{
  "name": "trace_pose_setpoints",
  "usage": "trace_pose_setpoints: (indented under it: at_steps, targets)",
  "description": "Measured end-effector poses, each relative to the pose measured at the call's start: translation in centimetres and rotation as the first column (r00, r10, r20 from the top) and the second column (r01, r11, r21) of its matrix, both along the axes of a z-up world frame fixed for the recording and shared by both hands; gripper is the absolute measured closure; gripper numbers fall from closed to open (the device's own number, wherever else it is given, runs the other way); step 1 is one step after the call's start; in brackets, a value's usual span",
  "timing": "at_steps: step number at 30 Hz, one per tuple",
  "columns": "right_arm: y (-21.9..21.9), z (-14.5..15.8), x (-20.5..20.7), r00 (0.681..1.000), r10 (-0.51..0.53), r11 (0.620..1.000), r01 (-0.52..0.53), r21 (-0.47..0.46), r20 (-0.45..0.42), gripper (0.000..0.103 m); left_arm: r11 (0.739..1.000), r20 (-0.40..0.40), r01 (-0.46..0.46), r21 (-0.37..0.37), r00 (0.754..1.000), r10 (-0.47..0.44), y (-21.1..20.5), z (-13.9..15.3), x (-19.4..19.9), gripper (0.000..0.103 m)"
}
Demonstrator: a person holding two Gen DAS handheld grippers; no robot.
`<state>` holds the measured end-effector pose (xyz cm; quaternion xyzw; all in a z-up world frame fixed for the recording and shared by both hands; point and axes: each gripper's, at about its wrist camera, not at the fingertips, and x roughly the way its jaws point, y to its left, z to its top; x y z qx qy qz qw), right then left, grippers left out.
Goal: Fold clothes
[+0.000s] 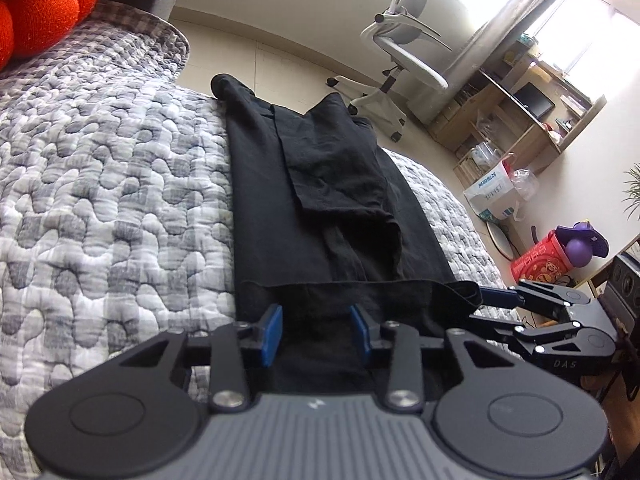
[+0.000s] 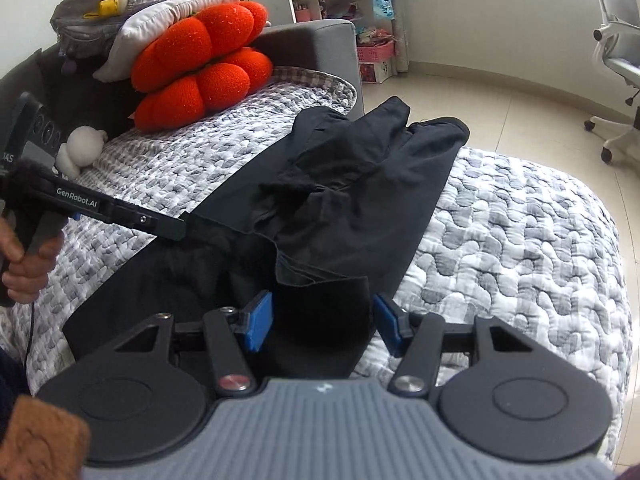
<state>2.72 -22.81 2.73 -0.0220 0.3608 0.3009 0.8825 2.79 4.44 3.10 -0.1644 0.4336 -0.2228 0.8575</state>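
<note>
Garment [image 1: 320,200]: black, already narrowed into a long strip, lying on the quilted bed [image 1: 100,200]; its far end hangs at the bed's edge toward the floor.
Long axis: runs straight away from you, from your jaws toward the office chair [image 1: 404,48].
Near hem: lies across in front of both tools; this is the edge your next fold would carry forward, as you can judge from the layout.
Left gripper [image 1: 316,330]: jaws partly apart, black cloth lying between the blue pads; the pads do not appear to press on it.
Right gripper [image 2: 324,322]: jaws set wider, a flap of the near hem between them, a gap showing at the right pad.
Grip status: likely neither tool holds the cloth, though black on black makes the contact hard to read.
Nearer hand: both sit at the same near end, left at the left corner, right at the right corner.
Beside: red cushion [image 2: 200,68] at the head of the bed, well apart from the garment.
</note>
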Motion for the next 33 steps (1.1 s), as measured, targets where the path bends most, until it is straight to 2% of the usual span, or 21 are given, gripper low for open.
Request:
trace_pose_setpoints:
  at_steps: [3, 5, 7, 9, 12, 17, 20, 21, 25, 31, 33]
  targets:
    - [-0.5, -0.5, 0.6, 1.0, -0.002, 1.0, 0.002, 0.019, -0.018, 0.044, 1.0, 0.001, 0.013, -0.017, 1.0, -0.013, 0.1, -0.1, 0.0, 0.06]
    - [-0.7, -1.0, 0.9, 0.999, -0.006, 0.999, 0.007, 0.038, -0.041, 0.045, 1.0, 0.01, 0.021, -0.018, 1.0, -0.021, 0.1, -0.2, -0.1, 0.061]
    - [-0.7, -1.0, 0.9, 0.999, -0.007, 0.999, 0.008, 0.038, -0.04, 0.056, 0.999, 0.028, 0.032, 0.006, 0.999, -0.032, -0.3, -0.2, -0.1, 0.064]
    - [-0.7, -0.6, 0.8, 0.999, -0.01, 0.999, 0.011, 0.033, -0.031, 0.072, 0.998, 0.041, 0.035, 0.043, 0.998, -0.037, -0.5, -0.1, -0.2, 0.081]
    - [-0.7, 0.1, 0.5, 1.0, -0.005, 0.999, 0.006, 0.043, -0.013, 0.082, 0.998, 0.042, 0.035, 0.059, 0.998, -0.037, -0.5, 0.0, -0.1, 0.093]
    - [-0.6, 0.1, 0.5, 1.0, -0.001, 0.999, 0.001, 0.043, -0.013, 0.082, 0.997, 0.051, 0.053, 0.06, 0.997, -0.056, -0.2, 0.4, -0.2, 0.094]
    - [-0.9, -0.2, 0.8, 0.999, -0.015, 0.998, 0.017, 0.064, -0.037, 0.082, 0.996, 0.027, 0.066, 0.051, 0.997, -0.068, -0.1, -0.1, 0.0, 0.094]
    - [-1.0, -0.4, 0.9, 0.999, -0.019, 0.997, 0.023, 0.067, -0.048, 0.079, 0.996, 0.015, 0.066, 0.063, 0.998, -0.067, -0.2, -0.3, 0.1, 0.094]
    - [-0.8, -0.8, 0.8, 0.998, -0.017, 0.998, 0.02, 0.056, -0.061, 0.075, 0.995, 0.016, 0.056, 0.079, 0.998, -0.057, -0.2, -0.4, 0.1, 0.093]
    - [-0.5, -0.8, 0.7, 0.999, -0.019, 0.999, 0.021, 0.044, -0.051, 0.075, 0.99, 0.041, 0.064, 0.126, 0.997, -0.069, -0.8, -0.2, -0.2, 0.094]
    - [-0.5, -0.9, 0.7, 0.999, -0.025, 0.999, 0.026, 0.037, -0.047, 0.082, 0.987, 0.054, 0.065, 0.144, 0.996, -0.073, -1.0, 0.0, -0.4, 0.1]
